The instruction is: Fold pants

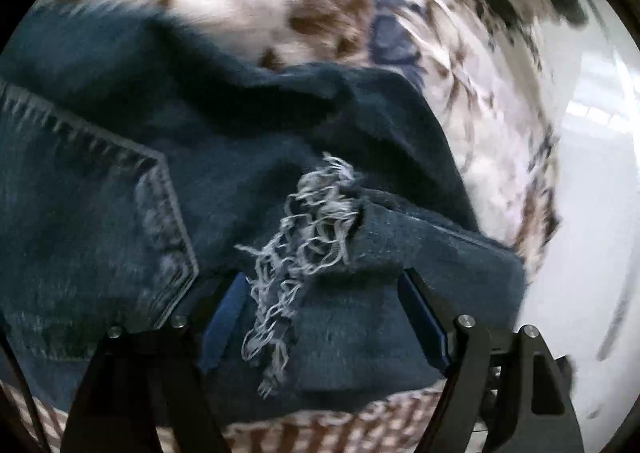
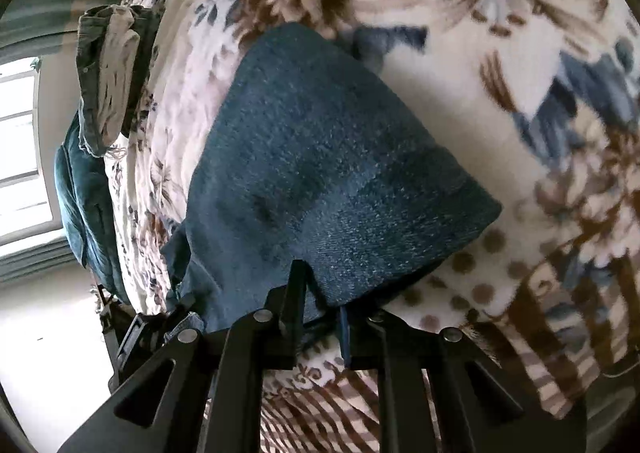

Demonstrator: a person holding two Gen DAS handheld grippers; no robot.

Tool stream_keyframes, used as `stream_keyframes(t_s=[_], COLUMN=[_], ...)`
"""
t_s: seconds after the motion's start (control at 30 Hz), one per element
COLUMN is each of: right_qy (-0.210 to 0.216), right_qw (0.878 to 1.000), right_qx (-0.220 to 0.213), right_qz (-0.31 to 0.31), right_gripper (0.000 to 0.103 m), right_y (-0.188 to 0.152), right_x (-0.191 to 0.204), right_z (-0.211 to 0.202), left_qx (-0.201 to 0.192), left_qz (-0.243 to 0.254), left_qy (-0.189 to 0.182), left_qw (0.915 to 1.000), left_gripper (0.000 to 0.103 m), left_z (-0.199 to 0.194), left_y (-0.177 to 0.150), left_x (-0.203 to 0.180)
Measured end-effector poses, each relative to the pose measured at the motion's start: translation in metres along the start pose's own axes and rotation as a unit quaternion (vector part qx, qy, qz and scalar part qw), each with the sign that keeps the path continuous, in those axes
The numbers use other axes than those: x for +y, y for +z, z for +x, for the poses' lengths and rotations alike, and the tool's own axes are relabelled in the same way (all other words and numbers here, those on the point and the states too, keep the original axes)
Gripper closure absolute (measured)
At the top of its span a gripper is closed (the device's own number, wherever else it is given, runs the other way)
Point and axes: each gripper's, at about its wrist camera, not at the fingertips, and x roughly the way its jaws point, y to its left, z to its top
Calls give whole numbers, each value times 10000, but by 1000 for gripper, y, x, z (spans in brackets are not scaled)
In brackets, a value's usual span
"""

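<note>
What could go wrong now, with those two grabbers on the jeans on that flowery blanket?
The left gripper is open around the frayed threads, which might snag on a finger. The right gripper pinches only the edge of the jeans, so the denim could slip out. It could also catch the blanket underneath.

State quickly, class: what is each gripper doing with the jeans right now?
Left gripper: open, jaws spread around the frayed jeans, not pinching.
Right gripper: shut on the jeans' edge.
</note>
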Motion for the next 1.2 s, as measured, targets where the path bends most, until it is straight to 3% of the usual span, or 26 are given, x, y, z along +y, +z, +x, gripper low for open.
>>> stream_keyframes(t_s=[0.03, 0.13, 0.2, 0.33, 0.47, 0.53, 0.67, 0.77, 0.9, 0.93, 1.03, 1.2], right_qy=[12, -17, -84, -193, -356, -419, 361, 416, 548, 571, 580, 567], right_qw=[10000, 9999, 9995, 9986, 9983, 9983, 9989, 9987, 9982, 9981, 9981, 9970], right_qx=[5, -102, -229, -321, -218, -172, -71, 20, 175, 198, 120, -54], right_qz=[5, -60, -189, -377, -413, -378, -291, -286, -143, -124, -180, -523], right_gripper=[87, 87, 87, 89, 90, 90, 86, 86, 86, 86, 86, 91], right_y=[0, -2, -4, -6, -2, 0, 5, 8, 10, 10, 9, 4], right_x=[0, 3, 7, 15, 12, 9, 5, 2, -7, -9, -8, 4], right_z=[2, 1, -4, -14, -13, -11, -8, -4, 7, 9, 9, -4], left_qx=[-29, -48, -34, -66, 58, 38, -50, -76, 36, 12, -30, -105], left_qz=[141, 635, 740, 738, 507, 265, -122, -134, -90, -60, 293, 653], left_qy=[166, 500, 566, 525, 549, 252, -594, -702, -470, -443, -252, 1], left_qw=[9998, 9967, 9956, 9959, 9972, 9993, 9981, 9974, 9988, 9990, 9992, 9978], left_gripper=[30, 78, 88, 89, 89, 87, 46, 44, 41, 42, 82, 89], left_z=[2, 2, -4, -24, -19, -20, -22, -15, 6, 6, 0, -20], left_y=[-1, -8, -14, -23, -20, -18, -13, -8, 1, 2, -6, -32], left_x=[-6, -22, -24, -19, 3, 14, 24, 20, 10, 6, -13, -26])
